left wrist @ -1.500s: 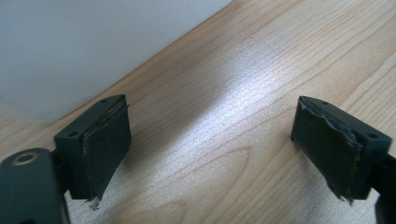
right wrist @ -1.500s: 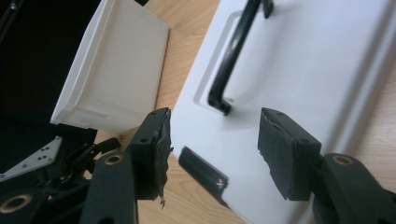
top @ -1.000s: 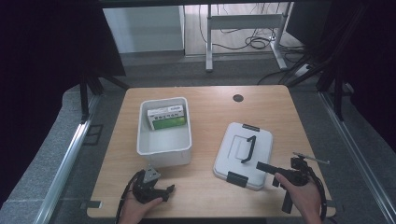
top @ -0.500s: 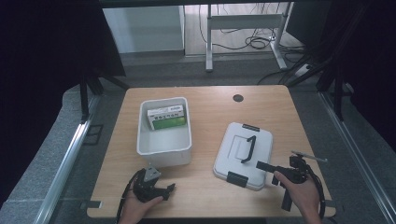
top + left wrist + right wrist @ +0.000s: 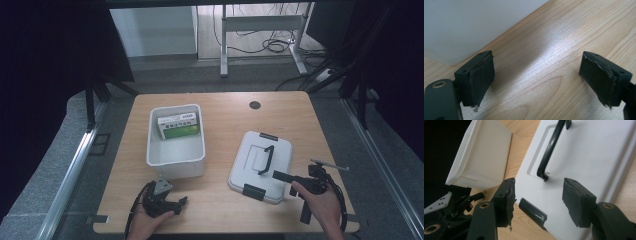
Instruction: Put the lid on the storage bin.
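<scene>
A white bin [image 5: 175, 160] stands on the wooden table [image 5: 220, 105], with a green-and-white box [image 5: 180, 126] lying inside it. To its right lies a white lid [image 5: 277, 150] with a black handle [image 5: 265, 159] and black latches [image 5: 254, 191]. My left gripper [image 5: 181, 202] rests open on the table just in front of the bin; in the left gripper view [image 5: 536, 65] bare wood lies between its pads and the bin wall [image 5: 469, 25] is close. My right gripper [image 5: 276, 175] hovers open over the lid's near edge [image 5: 537, 187], with a latch [image 5: 532, 212] and the handle's end [image 5: 544, 173] between its jaws.
A round dark cable hole [image 5: 255, 105] sits in the table's far edge. Bare wood lies between bin and lid. Dark curtains flank the table, and a desk frame with cables [image 5: 260, 30] stands on the floor beyond.
</scene>
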`<state>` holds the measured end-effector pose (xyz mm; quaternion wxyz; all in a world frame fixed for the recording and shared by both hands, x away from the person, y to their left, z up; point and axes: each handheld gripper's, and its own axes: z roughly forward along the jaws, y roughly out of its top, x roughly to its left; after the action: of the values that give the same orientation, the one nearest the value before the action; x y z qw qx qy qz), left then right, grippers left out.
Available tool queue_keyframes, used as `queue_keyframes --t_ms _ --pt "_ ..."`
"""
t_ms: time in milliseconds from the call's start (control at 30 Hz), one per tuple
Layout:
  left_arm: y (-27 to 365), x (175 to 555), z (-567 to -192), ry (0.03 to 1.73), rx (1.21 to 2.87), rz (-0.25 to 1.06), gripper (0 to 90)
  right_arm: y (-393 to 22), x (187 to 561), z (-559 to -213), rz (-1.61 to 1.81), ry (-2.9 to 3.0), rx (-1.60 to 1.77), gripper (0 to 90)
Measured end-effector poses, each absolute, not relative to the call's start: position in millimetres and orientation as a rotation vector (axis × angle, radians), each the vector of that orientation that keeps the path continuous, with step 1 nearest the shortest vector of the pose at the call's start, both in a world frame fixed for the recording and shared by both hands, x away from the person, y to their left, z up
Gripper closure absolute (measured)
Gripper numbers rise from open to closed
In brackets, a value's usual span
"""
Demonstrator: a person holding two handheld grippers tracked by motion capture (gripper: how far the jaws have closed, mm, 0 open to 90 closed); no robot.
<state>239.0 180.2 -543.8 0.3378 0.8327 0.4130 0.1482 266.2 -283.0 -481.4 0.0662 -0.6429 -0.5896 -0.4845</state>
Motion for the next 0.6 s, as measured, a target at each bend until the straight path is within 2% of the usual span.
queue_keyframes --t_ms 600 --pt "182 235 -544 1.081 2.167 0.384 12.9 -276 285 -446 -1.377 -1.873 -1.971 44.3"
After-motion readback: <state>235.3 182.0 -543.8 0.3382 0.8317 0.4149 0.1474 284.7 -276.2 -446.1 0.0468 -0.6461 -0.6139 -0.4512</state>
